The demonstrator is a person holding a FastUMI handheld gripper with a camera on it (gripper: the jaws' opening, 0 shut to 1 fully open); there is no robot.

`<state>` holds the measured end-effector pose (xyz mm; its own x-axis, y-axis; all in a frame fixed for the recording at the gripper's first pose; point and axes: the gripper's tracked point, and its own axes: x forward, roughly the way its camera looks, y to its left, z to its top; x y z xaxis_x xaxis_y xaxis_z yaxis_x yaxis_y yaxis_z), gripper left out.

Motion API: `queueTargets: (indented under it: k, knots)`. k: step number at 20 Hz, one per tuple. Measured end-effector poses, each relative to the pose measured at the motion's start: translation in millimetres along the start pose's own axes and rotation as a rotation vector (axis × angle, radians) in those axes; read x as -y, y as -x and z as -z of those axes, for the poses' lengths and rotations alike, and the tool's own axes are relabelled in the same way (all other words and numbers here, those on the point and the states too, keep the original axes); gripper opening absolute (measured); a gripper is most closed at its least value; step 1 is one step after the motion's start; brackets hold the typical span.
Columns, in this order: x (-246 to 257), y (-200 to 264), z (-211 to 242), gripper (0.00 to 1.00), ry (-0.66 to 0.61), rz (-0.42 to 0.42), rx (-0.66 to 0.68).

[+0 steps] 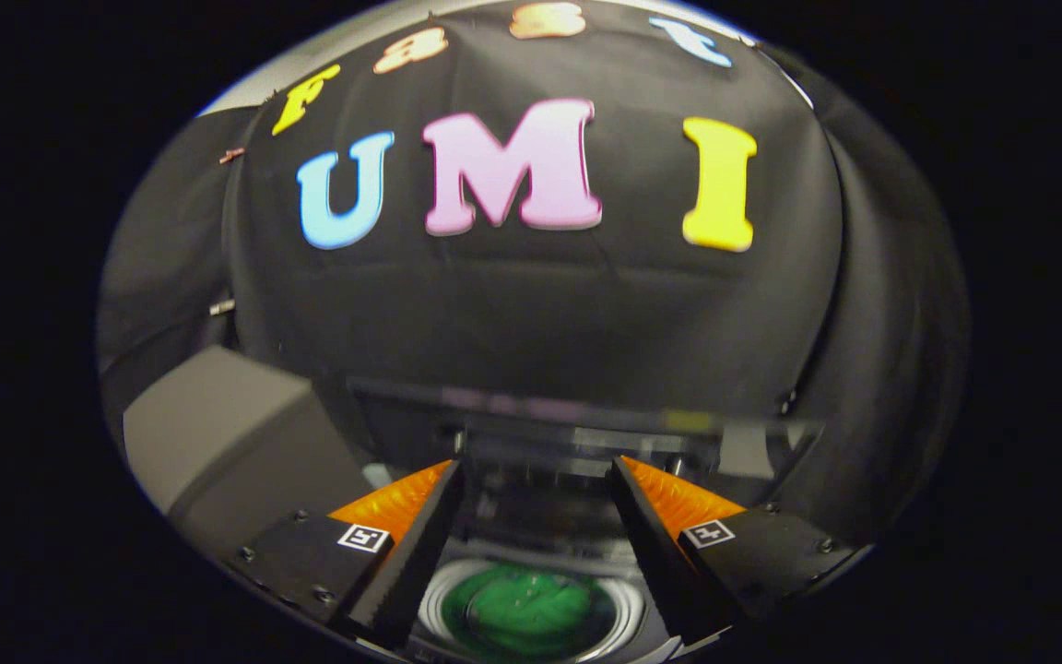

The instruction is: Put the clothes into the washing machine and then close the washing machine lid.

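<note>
Gripper view: we look along the gripper [536, 475] w/ fingers spread apart, nothing between them, so released. Below and between the fingers sits the washing machine [531, 563], its round drum mouth visible, and the green cloth [531, 613] lies inside the drum. So clothes are in already, we judge step 1 done.

Just ahead of the fingertips runs a glossy, see-through panel edge, prob. the lid [577, 420], standing raised behind the drum opening w/ booth wall reflected in it. We read the wide finger gap as prep: fingers line up either side of the lid's front edge so we can catch or push it down. Whether fingers touch the lid, can't tell, some blur there.

A grey box [218, 443] sits off beside the left finger, near the machine, not involved.

Remaining: close lid. Risk, in our judgement: the slick panel could slip off the fingertips.
</note>
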<state>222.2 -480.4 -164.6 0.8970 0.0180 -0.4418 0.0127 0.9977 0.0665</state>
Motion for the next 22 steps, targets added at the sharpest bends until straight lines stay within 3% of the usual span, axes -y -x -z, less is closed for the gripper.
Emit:
queueTargets:
  k: [3,5,6,7,9,22]
  knots:
    - [24,-39,-26,0.98,-0.002,0.052,0.055]
    - [38,-63,25,0.99,-0.023,0.082,-0.130]
    - [42,-75,31,0.99,-0.109,0.050,-0.123]
    - [52,-88,29,0.99,-0.127,0.078,-0.081]
    - [55,-98,38,1.00,-0.090,0.094,-0.090]
    - [55,-89,32,1.00,-0.061,0.085,-0.040]
